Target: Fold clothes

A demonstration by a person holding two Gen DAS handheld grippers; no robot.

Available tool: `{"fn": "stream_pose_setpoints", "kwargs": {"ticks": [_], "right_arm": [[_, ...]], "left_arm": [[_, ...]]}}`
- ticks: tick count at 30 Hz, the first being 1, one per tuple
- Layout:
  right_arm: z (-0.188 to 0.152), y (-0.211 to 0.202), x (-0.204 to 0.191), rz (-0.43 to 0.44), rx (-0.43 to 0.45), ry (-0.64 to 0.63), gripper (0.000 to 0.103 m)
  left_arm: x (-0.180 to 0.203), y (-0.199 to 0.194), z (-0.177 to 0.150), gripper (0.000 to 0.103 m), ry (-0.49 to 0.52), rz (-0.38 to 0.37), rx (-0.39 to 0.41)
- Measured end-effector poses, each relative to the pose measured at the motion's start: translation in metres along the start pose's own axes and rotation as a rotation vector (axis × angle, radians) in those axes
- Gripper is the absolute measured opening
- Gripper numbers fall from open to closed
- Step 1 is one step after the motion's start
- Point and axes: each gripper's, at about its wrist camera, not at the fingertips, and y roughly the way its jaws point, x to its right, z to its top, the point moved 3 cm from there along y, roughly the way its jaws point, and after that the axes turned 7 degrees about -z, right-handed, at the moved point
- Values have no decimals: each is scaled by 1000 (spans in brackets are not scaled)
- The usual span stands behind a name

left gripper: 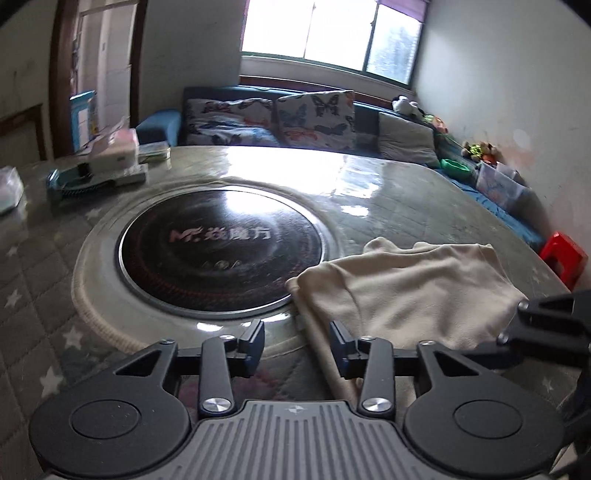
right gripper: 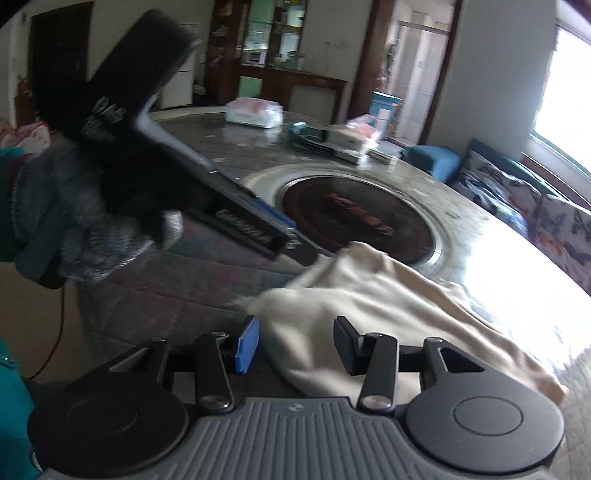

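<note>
A round table (left gripper: 406,184) is seen with an induction cooktop (left gripper: 221,254) set into its middle; a crumpled garment (left gripper: 406,291) is laid on the table right of the cooktop, its left corner just reaching the cooktop's rim. At the table's far left edge, boxes (left gripper: 114,151) and a brush (left gripper: 74,184) are placed, and behind the table a sofa (left gripper: 365,118) with butterfly cushions (left gripper: 314,114) is set under a window (left gripper: 332,33). A stool (left gripper: 563,258) is placed on the floor right of the table.
</note>
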Motion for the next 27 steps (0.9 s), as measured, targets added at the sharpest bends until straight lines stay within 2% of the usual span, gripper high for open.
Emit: {"fn": "stream_pose_setpoints", "kwargs": {"ticks": [1, 3, 10, 11, 12, 13, 15, 17, 22, 27], "right_arm": [[1, 1, -4, 7, 1, -11, 45], [3, 4, -10, 16, 1, -25, 45], [1, 19, -29, -8, -23, -79, 44], [0, 21, -31, -14, -26, -85, 41], [0, 22, -32, -20, -25, -83, 29], [0, 23, -32, -25, -27, -77, 25], [3, 22, -27, -22, -25, -46, 15], [6, 19, -21, -5, -19, -3, 12], [16, 3, 5, 53, 20, 146, 10], [19, -10, 18, 76, 52, 206, 10]], "left_arm": [[-1, -1, -2, 51, -9, 4, -3], [-4, -3, -5, 54, -27, 12, -9], [-12, -5, -10, 55, -198, -46, -46], [-12, -4, -10, 55, -219, -56, -53], [-12, -3, -10, 55, -243, -61, -57], [-12, -2, -9, 55, -267, -65, -60], [-13, 1, -8, 55, -315, -73, -65], [-16, 4, -5, 56, -387, -88, -67], [-22, 17, 2, 57, -565, -148, -79], [-16, 30, 8, 55, -644, -193, -96]]}}
